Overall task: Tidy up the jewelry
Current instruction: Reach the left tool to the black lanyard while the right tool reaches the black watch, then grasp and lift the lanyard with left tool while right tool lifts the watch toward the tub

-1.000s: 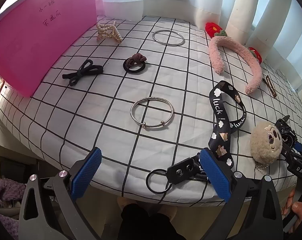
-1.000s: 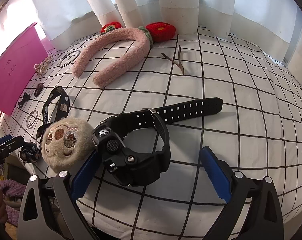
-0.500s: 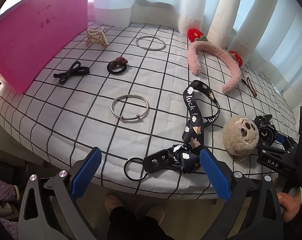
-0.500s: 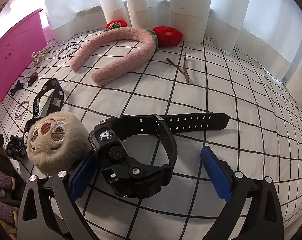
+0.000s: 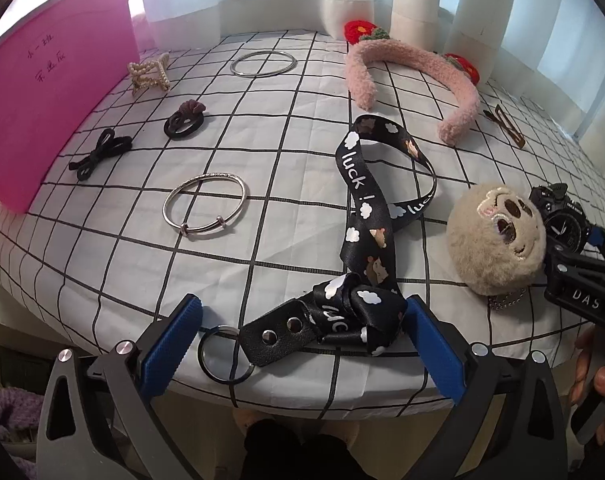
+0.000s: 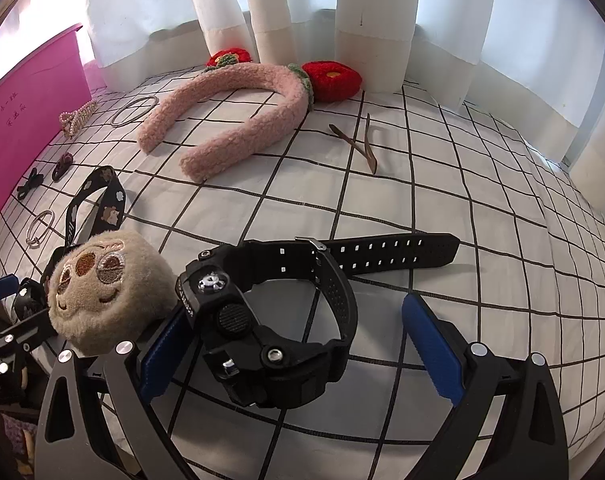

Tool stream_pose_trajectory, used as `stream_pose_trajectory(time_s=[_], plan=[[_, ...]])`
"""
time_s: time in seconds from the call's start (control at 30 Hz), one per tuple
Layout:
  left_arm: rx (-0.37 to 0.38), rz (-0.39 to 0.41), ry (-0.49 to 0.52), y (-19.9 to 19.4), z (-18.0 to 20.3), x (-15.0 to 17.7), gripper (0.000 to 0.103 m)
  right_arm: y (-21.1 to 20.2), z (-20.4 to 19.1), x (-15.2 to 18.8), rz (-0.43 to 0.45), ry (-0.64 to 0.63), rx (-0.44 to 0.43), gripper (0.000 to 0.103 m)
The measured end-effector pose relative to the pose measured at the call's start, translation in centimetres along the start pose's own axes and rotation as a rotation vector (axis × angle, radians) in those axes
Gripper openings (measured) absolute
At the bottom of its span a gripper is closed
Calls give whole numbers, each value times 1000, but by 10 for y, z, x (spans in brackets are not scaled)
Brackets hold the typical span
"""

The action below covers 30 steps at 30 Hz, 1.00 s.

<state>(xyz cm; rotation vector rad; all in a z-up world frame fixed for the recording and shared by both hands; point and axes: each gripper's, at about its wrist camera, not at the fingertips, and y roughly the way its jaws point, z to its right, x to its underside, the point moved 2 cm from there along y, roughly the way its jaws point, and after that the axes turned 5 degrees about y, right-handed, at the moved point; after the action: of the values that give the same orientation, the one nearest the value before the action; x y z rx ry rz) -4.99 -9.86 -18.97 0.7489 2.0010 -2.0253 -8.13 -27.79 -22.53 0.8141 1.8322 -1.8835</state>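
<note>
Left tool [image 5: 302,344] spread wide, nothing gripped, straddling knotted end of black lanyard [image 5: 358,248] at near edge of checked tabletop [image 5: 286,128]. Right tool [image 6: 290,344] likewise wide open, empty, around black watch [image 6: 270,316] beside plush face [image 6: 102,292]. Pink box [image 5: 42,92] at left; contents not visible. Silver bangle [image 5: 204,210] loose on cloth.

Both wrist cameras sit low at the checked tabletop's [image 5: 286,128] near edge, facing the curtains, sharing the beige plush face [image 5: 498,236] [image 6: 106,292].
</note>
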Motion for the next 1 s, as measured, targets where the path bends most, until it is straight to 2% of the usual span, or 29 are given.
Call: stream_pose_trajectory(time_s=[0.3,0.37,0.43,0.47,0.5,0.53,0.57,0.7,0.8,1.0], plan=[[-11,21,-25,2,1,-5,97,0,0,-3,-2,-7,-13,94],[-9,25,-20,1,2,-4,94,-1,-1,-2,7,-13,-15,93],[-1,40,-11,-3,4,-2,84,-2,-1,-1,14,-10,-19,93],[1,48,-7,-5,5,-2,81,-4,-2,0,20,-14,-25,89],[3,56,-6,-7,6,-1,74,-6,-5,0,28,-22,-30,84],[4,62,-5,-9,7,0,66,-9,-8,1,37,-33,-33,69],[7,65,-5,-10,7,0,63,-11,-10,2,36,-40,-19,63],[16,67,-5,-13,6,-2,24,-12,-6,1,29,-11,-47,63],[27,67,-10,-14,5,-3,22,-16,-3,0,34,14,-67,63],[38,124,-7,-35,1,-12,21,-27,2,-8,46,49,-95,63]])
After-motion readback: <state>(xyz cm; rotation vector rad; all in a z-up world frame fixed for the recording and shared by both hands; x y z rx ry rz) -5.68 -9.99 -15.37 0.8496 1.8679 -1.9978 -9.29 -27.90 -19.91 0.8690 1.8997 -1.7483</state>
